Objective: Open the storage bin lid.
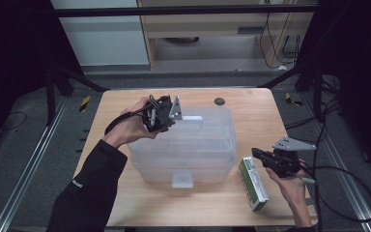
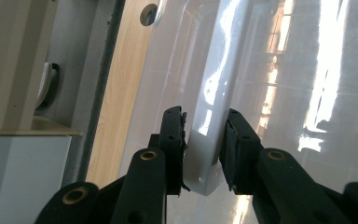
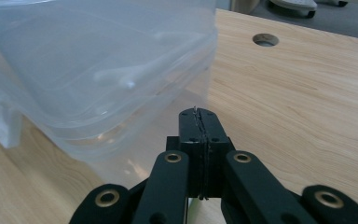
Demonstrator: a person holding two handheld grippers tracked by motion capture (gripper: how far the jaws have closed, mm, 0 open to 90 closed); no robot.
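Your right gripper (image 3: 199, 122) sits closest, its two black jaws pressed flat together with nothing between them, clenched empty above the bare wood of the table (image 3: 307, 93). From above you can see that same right gripper (image 1: 263, 155) hanging at the near right side of the table (image 1: 261, 111), just beside the green and white carton (image 1: 252, 182) that lies flat on the wood, its tip close to the carton's far end but not on it. Straight ahead of those shut jaws stands the clear plastic storage box (image 3: 98, 70), lid on, its corner near but apart from your fingertips. Over on the other side, your left gripper (image 1: 166, 116) reaches across the far left corner of the storage box (image 1: 183, 145) from above, and it has hold of the white latch handle (image 1: 189, 119) at the far edge of the lid. Along its own jaws you see it plainly: the left gripper (image 2: 203, 140) straddles the latch handle (image 2: 209, 126), both pads set against the glossy white strip, one on each flank, so that is a grasp on the latch. Beyond it the translucent lid (image 2: 307, 93) catches bright reflections. Round hole (image 1: 219, 101) in the tabletop lies just past the box's far edge.
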